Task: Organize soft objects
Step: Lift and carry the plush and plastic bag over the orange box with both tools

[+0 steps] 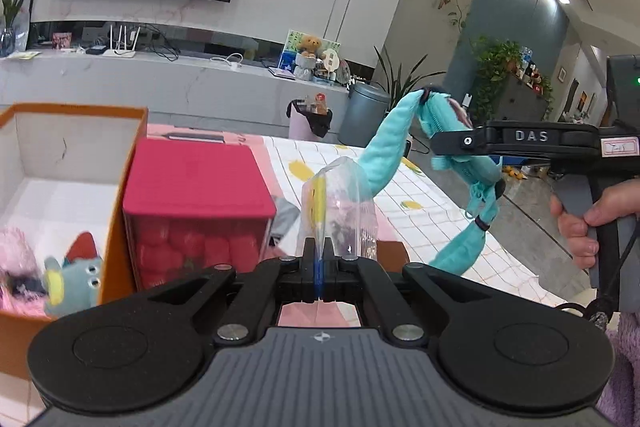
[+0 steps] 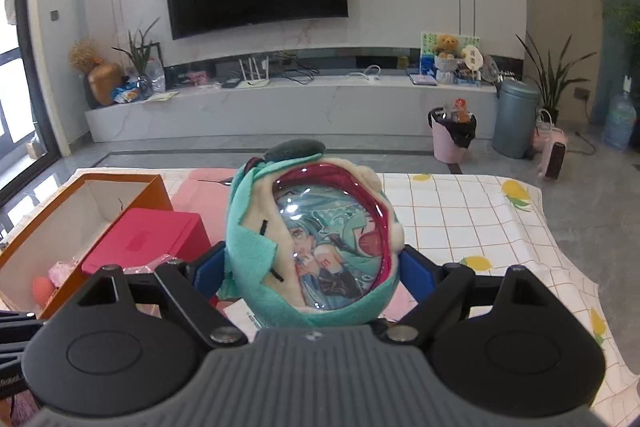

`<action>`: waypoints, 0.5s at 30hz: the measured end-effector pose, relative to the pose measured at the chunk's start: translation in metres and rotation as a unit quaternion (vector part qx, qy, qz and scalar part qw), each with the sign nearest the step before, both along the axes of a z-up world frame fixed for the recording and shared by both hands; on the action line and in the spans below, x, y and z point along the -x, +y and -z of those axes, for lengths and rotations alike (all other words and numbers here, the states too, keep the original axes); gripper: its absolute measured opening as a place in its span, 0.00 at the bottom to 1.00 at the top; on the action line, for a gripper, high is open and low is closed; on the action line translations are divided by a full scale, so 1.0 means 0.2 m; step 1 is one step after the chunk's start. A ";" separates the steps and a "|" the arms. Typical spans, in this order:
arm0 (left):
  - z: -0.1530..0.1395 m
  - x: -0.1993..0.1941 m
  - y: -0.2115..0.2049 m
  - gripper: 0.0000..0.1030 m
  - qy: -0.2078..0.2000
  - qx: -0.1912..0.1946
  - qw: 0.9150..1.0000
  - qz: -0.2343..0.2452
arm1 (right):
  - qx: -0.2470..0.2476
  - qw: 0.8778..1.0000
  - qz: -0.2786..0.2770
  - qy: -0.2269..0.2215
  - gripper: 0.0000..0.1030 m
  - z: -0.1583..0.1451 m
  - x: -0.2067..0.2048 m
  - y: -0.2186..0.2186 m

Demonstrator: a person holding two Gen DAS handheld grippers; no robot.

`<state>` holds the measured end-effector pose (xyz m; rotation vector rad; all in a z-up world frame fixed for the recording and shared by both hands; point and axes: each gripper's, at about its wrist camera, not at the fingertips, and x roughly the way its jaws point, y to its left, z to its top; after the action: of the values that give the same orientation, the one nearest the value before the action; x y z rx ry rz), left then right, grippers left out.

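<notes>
My left gripper (image 1: 320, 259) has its jaws pressed together on the edge of a clear bag (image 1: 340, 207), which stands up from the pinch above the surface (image 1: 432, 215). My right gripper (image 2: 310, 267) has its jaws spread wide around a teal plush (image 2: 312, 239), the blue pads (image 2: 210, 269) pressing its two sides, so it is held clear of the checked cloth. The plush has a round clear window with a cartoon picture in it. From the left wrist I see the same plush (image 1: 452, 167) side-on, its long teal tails hanging from the right gripper (image 1: 448, 139), and a hand (image 1: 580, 227) on that grip. To the left sits an orange box (image 1: 72, 163) with small toys inside, and just beside it a pink box (image 1: 196, 183).
</notes>
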<state>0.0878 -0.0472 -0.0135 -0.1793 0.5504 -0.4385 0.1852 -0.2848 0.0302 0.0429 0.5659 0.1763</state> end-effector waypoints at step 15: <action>-0.26 -0.19 0.15 0.00 -0.041 -0.023 0.997 -0.059 | 0.071 0.995 -0.030 -0.066 0.84 -0.31 -0.19 0.39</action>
<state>0.1253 -0.0176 0.0390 -0.1476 0.4662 -0.3163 0.2238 -0.2066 0.0920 -0.1236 0.4466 0.1951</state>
